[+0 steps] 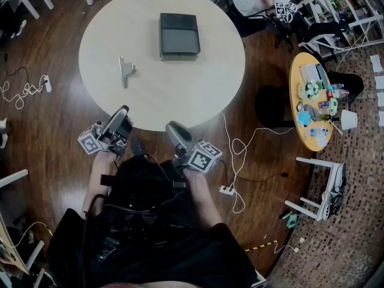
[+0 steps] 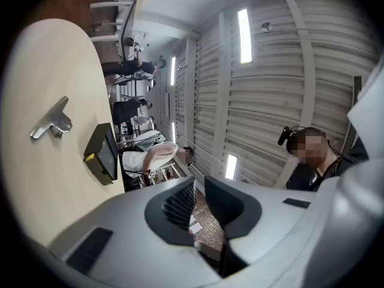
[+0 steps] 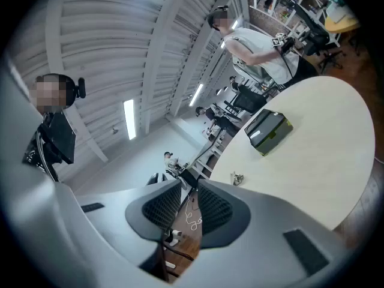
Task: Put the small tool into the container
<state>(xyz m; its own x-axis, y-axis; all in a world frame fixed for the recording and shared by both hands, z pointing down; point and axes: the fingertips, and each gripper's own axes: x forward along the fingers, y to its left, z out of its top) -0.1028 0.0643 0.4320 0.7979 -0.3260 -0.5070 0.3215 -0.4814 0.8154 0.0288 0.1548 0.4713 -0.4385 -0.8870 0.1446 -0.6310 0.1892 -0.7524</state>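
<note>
Left tool: the left tool [image 1: 122, 114] is held at the desk's near edge. Its jaws stand a little apart with only floor showing through the gap, so it is empty [image 2: 198, 200].
Right tool: the right tool [image 1: 174, 131] is also short of the desk edge. Its jaws are parted by a narrow gap with nothing between them [image 3: 189, 206].
Task's thing: the small silver hand tool [image 1: 125, 71] lies flat on the round pale desk [image 1: 204, 92], on its near-left part, untouched.
Direction from the tools: it lies almost straight ahead of the left tool. From the right tool it lies ahead and off to the left.
Nearer hand: the left, by my reading. The right would have to cross in front of the body.
Long axis: the bar runs roughly away from the person, nearly in line with the left tool's reach. A short lug juts from its upper part toward the container side.
Left gripper view: the piece [image 2: 53, 123] shows far off-centre on the desk. That view takes in mostly wall and ceiling, so the tool is aimed above it.
Container: the dark rectangular container [image 1: 178, 36] stands beyond the piece and to its right, well apart from it, open side up.
Coming move, as I judge it: tip the left tool down, reach forward, and close the jaws across the bar's narrow width rather than along it.
Risk: the flat metal may skid on the smooth desk if the jaws land off-centre.
</note>
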